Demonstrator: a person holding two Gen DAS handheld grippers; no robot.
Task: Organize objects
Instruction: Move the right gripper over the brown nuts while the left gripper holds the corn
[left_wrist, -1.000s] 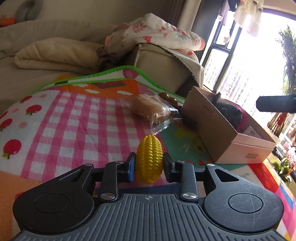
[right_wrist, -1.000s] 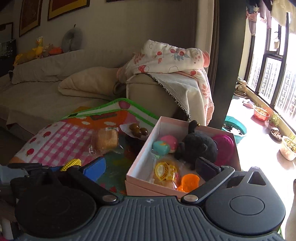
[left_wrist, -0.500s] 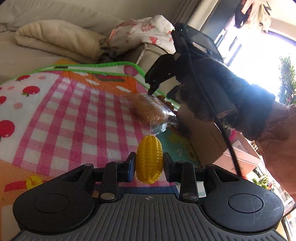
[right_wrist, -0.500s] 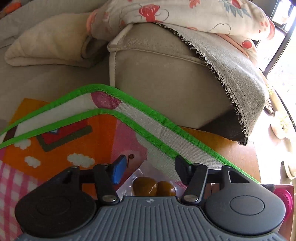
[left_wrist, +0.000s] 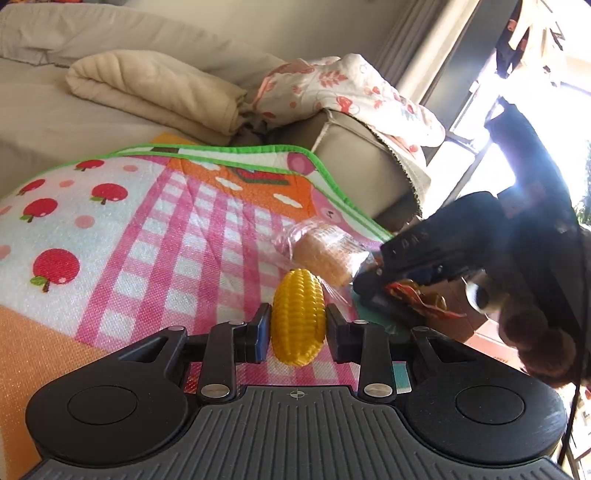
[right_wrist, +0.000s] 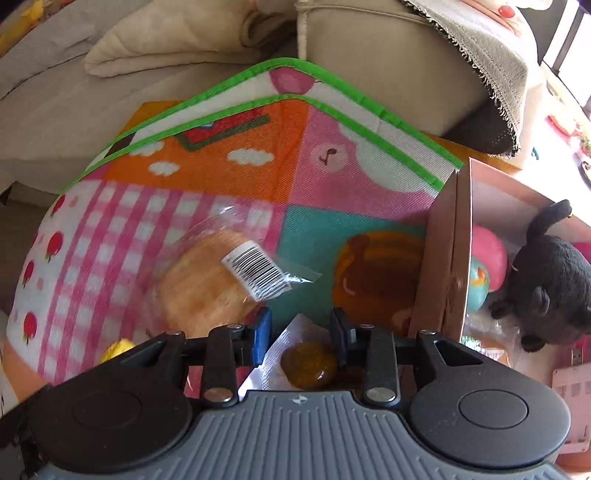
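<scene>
Landmark = cardboard box (right_wrist: 443, 266), sitting on the play mat (right_wrist: 229, 166).

Far left of box: the mat's pink-check patch w/ red apples. Left gripper (left_wrist: 297, 328) over it, pinching a yellow toy corn cob (left_wrist: 298, 320) across its middle, both pads tight on its sides, cob end-on, pointing away from cam. In right wrist view only a yellow sliver of it shows at the mat's lower left (right_wrist: 117, 349).

Left of box, nearer: wrapped bread bun (right_wrist: 207, 284) in clear plastic, barcode label on top, lying on the check patch. In left wrist view it sits just beyond the cob (left_wrist: 325, 254).

Just left of box: right gripper (right_wrist: 301, 334), tips partly spread, set on either side of a clear packet w/ brown round sweets (right_wrist: 308, 363). Packet corner lies between the tips; can't tell if pads touch it. From left wrist view, right gripper (left_wrist: 373, 288) is low beside the bun, red-orange wrapper under it. Below it on the mat, a printed brown bear patch touching the box wall.

Inside box: pink ball (right_wrist: 487, 254) and teal ball (right_wrist: 478, 284) against left wall, black plush cat (right_wrist: 550, 280) to their right. Other wrapped bits below, too blurred to tell.

Behind box & mat: beige sofa (right_wrist: 369, 66), folded cream blanket (left_wrist: 147, 88), floral quilt (left_wrist: 343, 88) over the armrest.
</scene>
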